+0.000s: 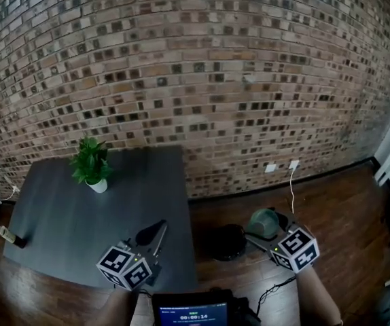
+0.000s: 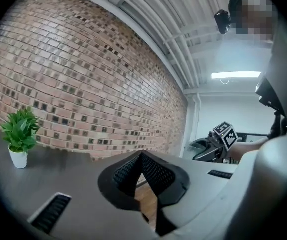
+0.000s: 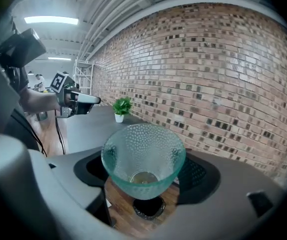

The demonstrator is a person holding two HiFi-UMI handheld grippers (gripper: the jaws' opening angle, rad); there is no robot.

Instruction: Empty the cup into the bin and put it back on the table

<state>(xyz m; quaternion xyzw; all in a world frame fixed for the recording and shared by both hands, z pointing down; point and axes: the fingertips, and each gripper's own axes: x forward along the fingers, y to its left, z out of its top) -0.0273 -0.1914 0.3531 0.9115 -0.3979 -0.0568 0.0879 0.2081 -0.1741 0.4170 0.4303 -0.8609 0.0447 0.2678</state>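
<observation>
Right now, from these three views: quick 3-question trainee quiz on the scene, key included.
1. True or false: the right gripper is shut on the green cup.
2. Multiple choice: what stands on the dark table?
A. a potted plant
B. a kettle
C. a stack of plates
3. Fill in: the round black thing on the floor beside the table is the ___.

Key
1. True. The cup sits between its fingers, mouth toward the camera.
2. A.
3. bin.
</observation>
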